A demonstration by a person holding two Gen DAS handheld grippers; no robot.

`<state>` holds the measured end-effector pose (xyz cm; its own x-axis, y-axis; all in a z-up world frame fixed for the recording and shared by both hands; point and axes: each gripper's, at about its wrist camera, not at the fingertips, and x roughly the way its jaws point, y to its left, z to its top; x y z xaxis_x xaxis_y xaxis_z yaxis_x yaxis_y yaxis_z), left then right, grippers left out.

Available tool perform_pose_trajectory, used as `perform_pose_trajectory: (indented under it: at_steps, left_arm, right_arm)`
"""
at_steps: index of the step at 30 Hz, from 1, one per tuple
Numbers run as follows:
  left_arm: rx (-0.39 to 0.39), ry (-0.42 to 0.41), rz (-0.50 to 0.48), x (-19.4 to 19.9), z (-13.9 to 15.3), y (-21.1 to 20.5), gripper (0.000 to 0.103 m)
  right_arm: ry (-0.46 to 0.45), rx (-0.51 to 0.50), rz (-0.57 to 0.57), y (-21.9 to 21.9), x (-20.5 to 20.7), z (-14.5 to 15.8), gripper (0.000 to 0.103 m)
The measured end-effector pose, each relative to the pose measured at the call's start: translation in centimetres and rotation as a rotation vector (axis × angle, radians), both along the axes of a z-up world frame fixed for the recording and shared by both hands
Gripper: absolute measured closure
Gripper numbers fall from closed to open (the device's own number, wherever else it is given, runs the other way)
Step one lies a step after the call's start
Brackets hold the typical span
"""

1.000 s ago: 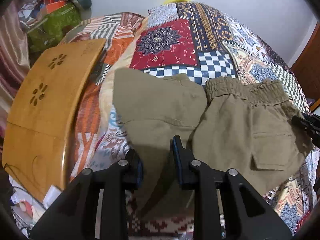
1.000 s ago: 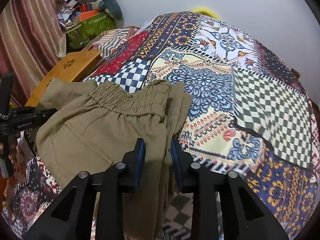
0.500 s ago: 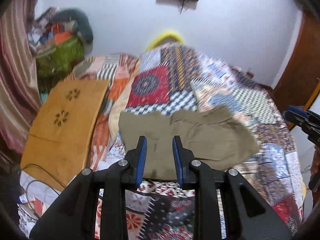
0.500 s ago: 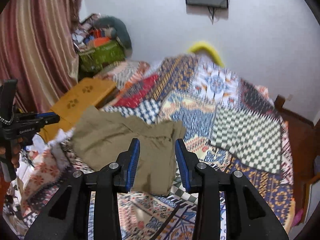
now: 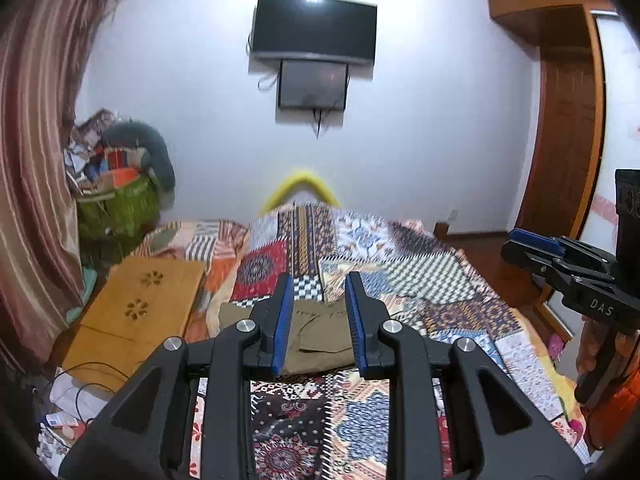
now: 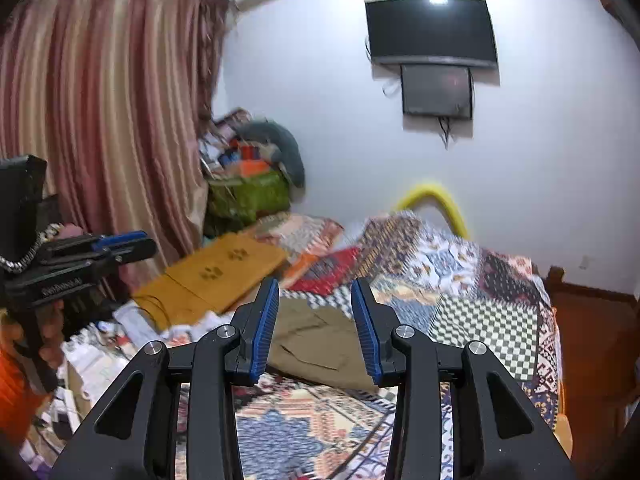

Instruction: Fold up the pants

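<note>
The olive-khaki pants (image 5: 316, 336) lie folded in a compact bundle on the patchwork quilt (image 5: 420, 280) of the bed, also seen in the right wrist view as pants (image 6: 316, 340). My left gripper (image 5: 319, 284) hovers well above and in front of them, open, with only air between its blue pads. My right gripper (image 6: 315, 286) is raised the same way, open and holding nothing. Each gripper shows in the other's view: the right gripper (image 5: 532, 242) at the right edge, the left gripper (image 6: 120, 244) at the left, held in a hand.
A wooden lap table (image 5: 148, 300) leans at the bed's left side, with cables and papers (image 6: 100, 352) on the floor below. A green basket of clutter (image 5: 120, 204) and a striped curtain (image 6: 100, 120) stand at the back left. A wooden door frame (image 5: 568, 140) is at the right.
Both grippers have risen and drawn back from the pants, tilting up so the wall and TV come into view. The right jaws stand slightly wider. The pants stay on the quilt.
</note>
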<state>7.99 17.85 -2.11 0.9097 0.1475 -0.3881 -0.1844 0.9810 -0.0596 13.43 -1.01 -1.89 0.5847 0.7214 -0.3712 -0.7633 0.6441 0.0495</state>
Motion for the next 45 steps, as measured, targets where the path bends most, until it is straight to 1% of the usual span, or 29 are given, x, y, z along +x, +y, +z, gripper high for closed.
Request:
perform_pose_trajectory:
  at_steps: [2,5,7,8,9,10,11,13,14,15,17,19,22,24,26,30,45]
  left_arm:
    - [0.016,-0.031,0.005,-1.7,0.5,-1.0,0.078]
    - [0.026,-0.073,0.008,-4.2,1.1,-2.4,0.077]
    - [0.036,-0.096,0.013,-5.5,1.3,-3.2,0.074]
    - [0.044,-0.106,0.018,-6.0,1.4,-3.5,0.070]
    - [0.052,-0.115,0.022,-6.5,1.4,-3.9,0.067]
    - [0.057,-0.126,0.023,-7.1,1.4,-4.3,0.061]
    - [0.059,-0.136,0.023,-7.5,1.4,-4.5,0.055]
    - [0.056,-0.147,0.021,-8.2,1.4,-5.0,0.047]
    - [0.054,-0.151,0.020,-8.5,1.4,-5.2,0.043]
    - [0.053,-0.157,0.020,-8.7,1.5,-5.3,0.041]
    - [0.061,-0.164,0.026,-9.1,1.4,-5.7,0.030]
    - [0.071,-0.176,0.036,-9.5,1.4,-6.1,0.022]
    - [0.076,-0.188,0.050,-10.0,1.4,-6.5,0.013]
    - [0.075,-0.196,0.057,-10.1,1.2,-6.4,0.009]
    - [0.080,-0.203,0.065,-10.3,1.1,-6.6,0.003]
    - [0.098,-0.212,0.074,-10.5,1.0,-7.0,0.001]
    - [0.091,-0.210,0.069,-10.7,0.7,-7.2,0.001]
  right_arm:
    - [-0.032,0.029,0.007,-0.6,-1.8,0.7,0.069]
    - [-0.055,0.066,0.018,-1.3,-4.0,1.2,0.069]
    - [-0.072,0.083,0.020,-1.8,-5.3,1.4,0.069]
    - [-0.078,0.086,0.021,-1.8,-5.8,1.3,0.067]
    - [-0.083,0.088,0.024,-1.8,-6.1,1.3,0.059]
    - [-0.095,0.097,0.019,-2.0,-6.7,1.3,0.055]
    - [-0.104,0.108,0.011,-2.2,-7.1,1.2,0.048]
    - [-0.110,0.125,0.004,-2.4,-7.6,1.1,0.043]
    - [-0.102,0.133,0.003,-2.4,-7.7,1.0,0.037]
    - [-0.098,0.139,-0.002,-2.4,-7.6,0.9,0.031]
    - [-0.105,0.149,-0.021,-2.5,-8.0,0.9,0.025]
    - [-0.116,0.146,-0.045,-2.7,-8.2,0.9,0.020]
    - [-0.121,0.150,-0.061,-2.8,-8.4,1.0,0.014]
    - [-0.123,0.154,-0.069,-3.0,-8.8,1.1,0.005]
    - [-0.131,0.159,-0.078,-3.1,-9.1,1.2,0.001]
    - [-0.141,0.157,-0.091,-2.9,-9.2,1.4,0.001]
    - [-0.149,0.151,-0.101,-3.3,-9.9,1.2,0.001]
